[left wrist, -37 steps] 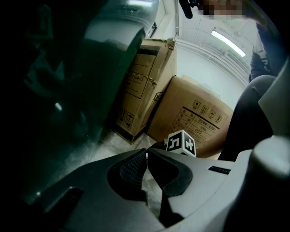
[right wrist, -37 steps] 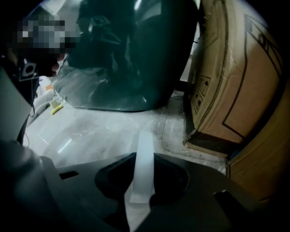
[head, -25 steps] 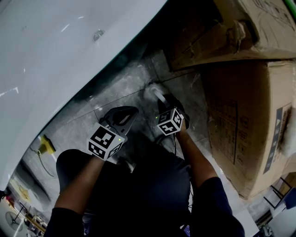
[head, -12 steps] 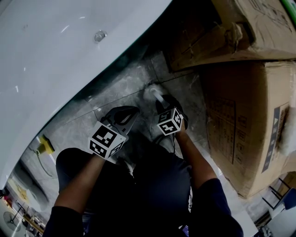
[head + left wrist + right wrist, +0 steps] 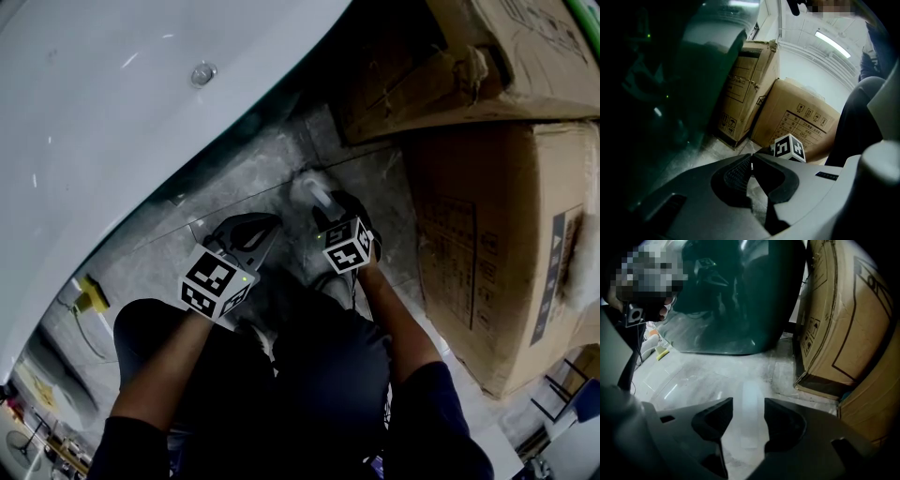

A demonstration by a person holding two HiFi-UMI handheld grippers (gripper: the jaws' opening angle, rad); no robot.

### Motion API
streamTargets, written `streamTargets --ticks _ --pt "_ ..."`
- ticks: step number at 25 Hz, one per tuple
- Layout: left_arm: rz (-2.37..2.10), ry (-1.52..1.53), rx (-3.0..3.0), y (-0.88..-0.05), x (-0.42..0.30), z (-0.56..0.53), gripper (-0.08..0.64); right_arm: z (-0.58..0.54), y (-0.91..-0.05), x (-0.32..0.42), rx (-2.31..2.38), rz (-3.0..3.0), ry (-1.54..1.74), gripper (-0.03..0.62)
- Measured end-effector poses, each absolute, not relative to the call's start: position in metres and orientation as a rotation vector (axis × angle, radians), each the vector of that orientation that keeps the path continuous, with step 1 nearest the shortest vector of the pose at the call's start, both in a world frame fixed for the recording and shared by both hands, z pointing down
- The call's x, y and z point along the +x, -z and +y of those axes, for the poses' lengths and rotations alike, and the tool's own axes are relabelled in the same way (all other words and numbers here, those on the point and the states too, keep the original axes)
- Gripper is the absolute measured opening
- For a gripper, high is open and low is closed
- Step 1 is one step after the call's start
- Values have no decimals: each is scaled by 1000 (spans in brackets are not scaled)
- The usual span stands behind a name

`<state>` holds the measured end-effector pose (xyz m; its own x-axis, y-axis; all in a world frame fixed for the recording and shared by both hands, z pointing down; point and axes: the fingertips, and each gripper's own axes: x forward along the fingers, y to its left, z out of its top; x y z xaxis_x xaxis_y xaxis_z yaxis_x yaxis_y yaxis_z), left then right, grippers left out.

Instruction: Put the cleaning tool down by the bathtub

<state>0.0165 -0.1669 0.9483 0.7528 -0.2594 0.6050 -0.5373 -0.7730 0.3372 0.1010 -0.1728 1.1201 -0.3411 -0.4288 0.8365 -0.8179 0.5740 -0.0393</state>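
The cleaning tool (image 5: pixel 750 420) is a pale, flat handle lying on the grey floor, and its whitish end (image 5: pixel 307 186) shows just beyond my right gripper in the head view. My right gripper (image 5: pixel 748 401) points down over it. Its jaws have just been opening and now stand apart on either side of the handle without pressing it. My left gripper (image 5: pixel 751 157) is shut with nothing in it and hovers a little to the left (image 5: pixel 265 227). The bathtub (image 5: pixel 141 112) has a white rim and a dark green outer wall (image 5: pixel 736 301), close by at the upper left.
Big cardboard boxes (image 5: pixel 506 253) stand along the right, with another (image 5: pixel 469 56) behind, close to the tub's end. A small yellow object (image 5: pixel 92 292) lies on the floor beside the tub at the left. The person's dark-trousered knees (image 5: pixel 309 375) fill the lower middle.
The right gripper's marker cube has tipped slightly and shifted a touch toward the person. The left gripper and the tool's whitish end stay where they were.
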Motion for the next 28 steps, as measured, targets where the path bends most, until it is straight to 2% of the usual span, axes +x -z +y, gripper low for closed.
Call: streamTargets --ticks 10,19,28 --pt "-615 -728 2458 -945 13 -169 37 -178 -1097 98 1011 -2034 -632 265" --pt "-665 -697 2460 -932 12 -179 37 -182 -1060 100 1040 -2081 -628 268" --pt "-643 -764 2510 -868 12 -190 37 -183 -986 114 1066 -2090 -628 267"
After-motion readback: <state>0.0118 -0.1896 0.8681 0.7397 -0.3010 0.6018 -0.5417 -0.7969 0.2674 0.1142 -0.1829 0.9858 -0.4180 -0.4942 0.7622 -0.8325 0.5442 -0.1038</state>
